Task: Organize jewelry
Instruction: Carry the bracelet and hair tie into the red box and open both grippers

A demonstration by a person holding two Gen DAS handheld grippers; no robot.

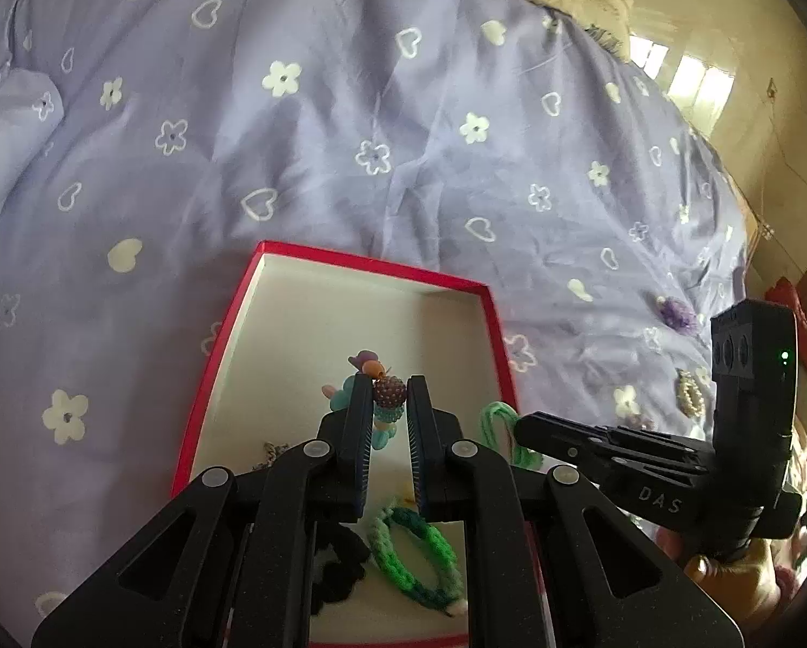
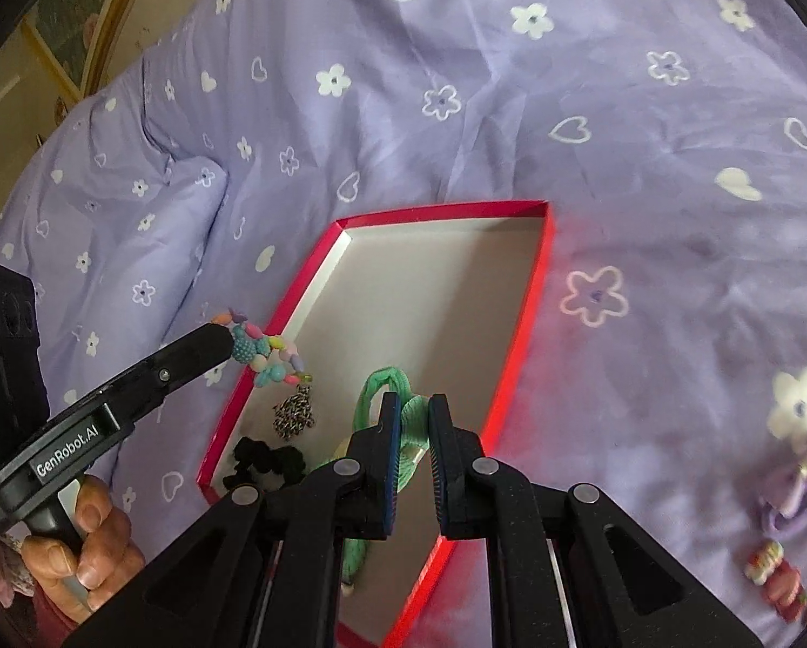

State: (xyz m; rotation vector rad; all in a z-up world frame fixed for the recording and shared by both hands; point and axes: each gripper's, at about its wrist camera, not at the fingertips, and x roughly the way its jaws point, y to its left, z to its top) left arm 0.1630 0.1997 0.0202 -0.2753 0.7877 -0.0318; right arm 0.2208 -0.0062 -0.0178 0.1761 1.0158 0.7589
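Observation:
A red-rimmed box [image 1: 503, 345] with a white floor lies on the purple bedspread; it also shows in the right wrist view [image 2: 533, 291]. My left gripper [image 1: 390, 394] is shut on a colourful beaded bracelet [image 1: 388, 402] and holds it above the box; the bracelet [image 2: 266, 356] hangs at the box's left rim in the right wrist view. My right gripper [image 2: 414, 405] is shut on a light green hair band [image 2: 384, 383] over the box, seen too in the left wrist view [image 1: 498, 416]. A green braided bracelet [image 1: 419, 556], a black scrunchie [image 2: 266, 461] and a dark chain [image 2: 295, 413] lie inside.
On the bedspread to the right lie a purple scrunchie [image 2: 798, 491], a red and white hair clip [image 2: 776, 578], a pearl ring piece [image 1: 690, 394] and a purple flower piece [image 1: 679, 313]. A pillow [image 2: 133, 205] lies at the left.

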